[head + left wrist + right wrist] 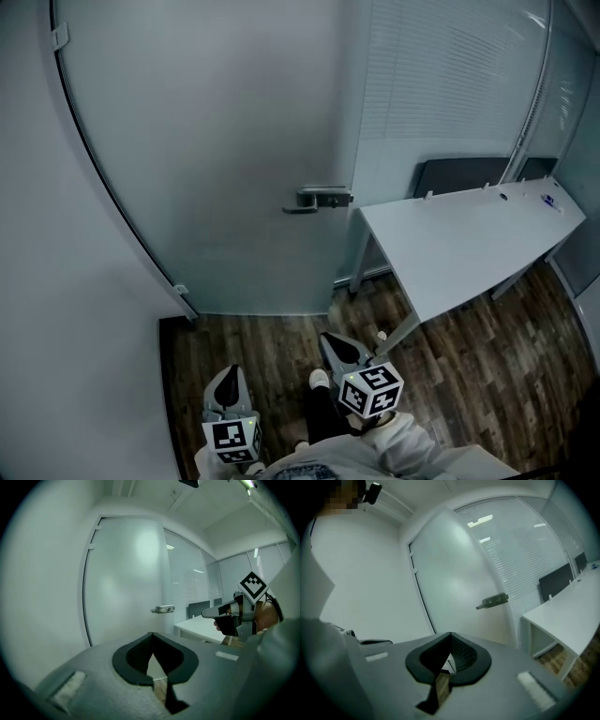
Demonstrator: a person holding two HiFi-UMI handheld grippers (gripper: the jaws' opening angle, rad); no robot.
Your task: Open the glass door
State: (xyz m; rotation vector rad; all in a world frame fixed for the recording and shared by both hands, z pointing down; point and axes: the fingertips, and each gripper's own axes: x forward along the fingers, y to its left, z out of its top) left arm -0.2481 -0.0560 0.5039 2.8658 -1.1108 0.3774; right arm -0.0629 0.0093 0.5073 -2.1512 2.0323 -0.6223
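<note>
In the head view, the glass door (216, 141) stands ahead of us and looks shut. Its lever handle (319, 199) sits at the door's right edge, near the corner of the white tabletop (469, 244). The left hand-held gripper (228, 377) and the right hand-held gripper (342, 349) both hang low over the wood floor (253, 342), well apart from the handle. In the left gripper view, that hand-held gripper's jaws meet at the tips with nothing between them, and the handle (163, 609) lies beyond them, slightly right. In the right gripper view, the jaws are likewise closed and empty, with the handle (493, 601) up and to the right of them. We judge the step in hand to be the reach. We should raise the right hand-held gripper level with the lever, part its jaws before arriving, close on the lever's free end rather than its plate, and keep clear of the tabletop corner.
</note>
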